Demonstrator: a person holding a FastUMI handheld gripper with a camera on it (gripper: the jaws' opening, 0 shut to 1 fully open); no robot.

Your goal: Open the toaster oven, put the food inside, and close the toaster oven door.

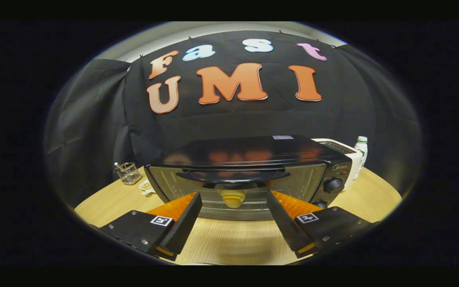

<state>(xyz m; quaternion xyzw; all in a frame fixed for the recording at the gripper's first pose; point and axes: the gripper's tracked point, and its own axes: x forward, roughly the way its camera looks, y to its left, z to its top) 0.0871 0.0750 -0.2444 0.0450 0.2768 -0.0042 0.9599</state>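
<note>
Toaster oven (249,175) door shut, yellow food (232,198) behind glass | claw (233,199) spread wide, empty

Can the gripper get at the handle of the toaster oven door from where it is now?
Probably yes. The gripper is open, and the door handle lies just ahead of its fingers with nothing between them.

Glossy black toaster oven (249,151) with glass door, on smooth pale wood table (229,239); matt cloth wall.
</note>
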